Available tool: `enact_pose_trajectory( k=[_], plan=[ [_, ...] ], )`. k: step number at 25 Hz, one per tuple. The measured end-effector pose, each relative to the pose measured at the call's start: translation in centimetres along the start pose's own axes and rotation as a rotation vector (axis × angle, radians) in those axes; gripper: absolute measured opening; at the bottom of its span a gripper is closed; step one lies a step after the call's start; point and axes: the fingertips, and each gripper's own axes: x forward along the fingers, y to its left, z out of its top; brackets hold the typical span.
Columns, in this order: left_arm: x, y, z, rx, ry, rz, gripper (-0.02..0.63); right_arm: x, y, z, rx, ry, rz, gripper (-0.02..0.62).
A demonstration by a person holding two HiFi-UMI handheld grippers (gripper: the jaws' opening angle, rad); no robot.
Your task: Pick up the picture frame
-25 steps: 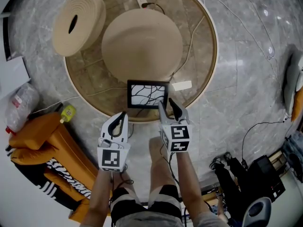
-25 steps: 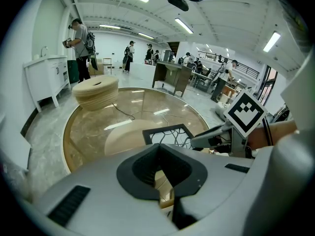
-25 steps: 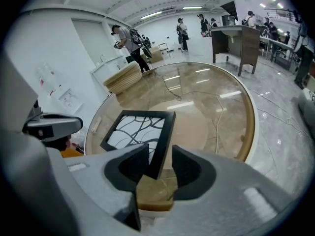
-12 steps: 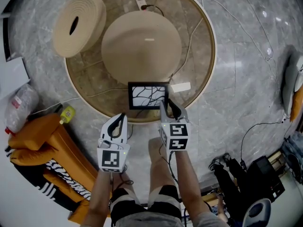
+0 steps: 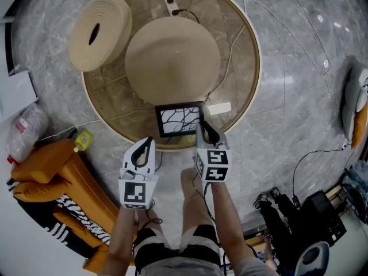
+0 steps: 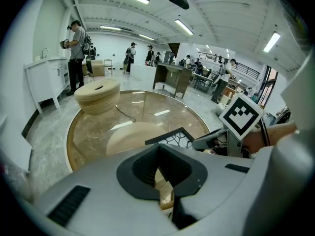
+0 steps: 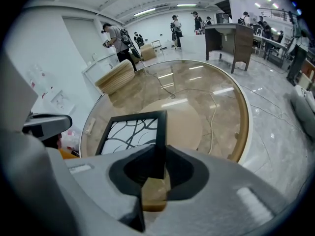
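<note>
Frame (image 7: 129,133) edge between right tool (image 7: 161,157) jaws

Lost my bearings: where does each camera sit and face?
Head view: on the head, facing down at the round table; left gripper, right gripper, forearms show.
Left gripper view: rides that gripper, facing across the table; shut jaws show.
Right gripper view: rides that gripper, facing the table; jaws have just closed onto the picture frame.
All three share the picture frame.

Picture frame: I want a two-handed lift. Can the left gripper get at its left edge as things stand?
Probably yes: the left gripper sits just short of the picture frame with nothing between, though its jaws are together and must open first.
</note>
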Motion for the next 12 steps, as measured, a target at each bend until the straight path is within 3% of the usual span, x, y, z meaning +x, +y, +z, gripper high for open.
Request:
enact_pose_trajectory(
  k=[3, 7, 12],
  plan=[
    [-0.3, 0.4, 0.4, 0.047, -0.010, -0.009, 0.018, -0.3, -0.2, -0.2, 0.019, -0.010, -0.011, 0.064],
    [-0.9, 0.9, 1.7, 0.035, -0.022, 0.005, 0.018, -1.3, -0.5, 0.2, 0.024, -0.028, -0.020, 0.064],
    [-1.7, 0.8, 4.1, 0.084, -0.058, -0.004, 0.018, -3.5, -0.6, 3.0, 0.020, -0.086, -0.027, 0.064]
  ],
)
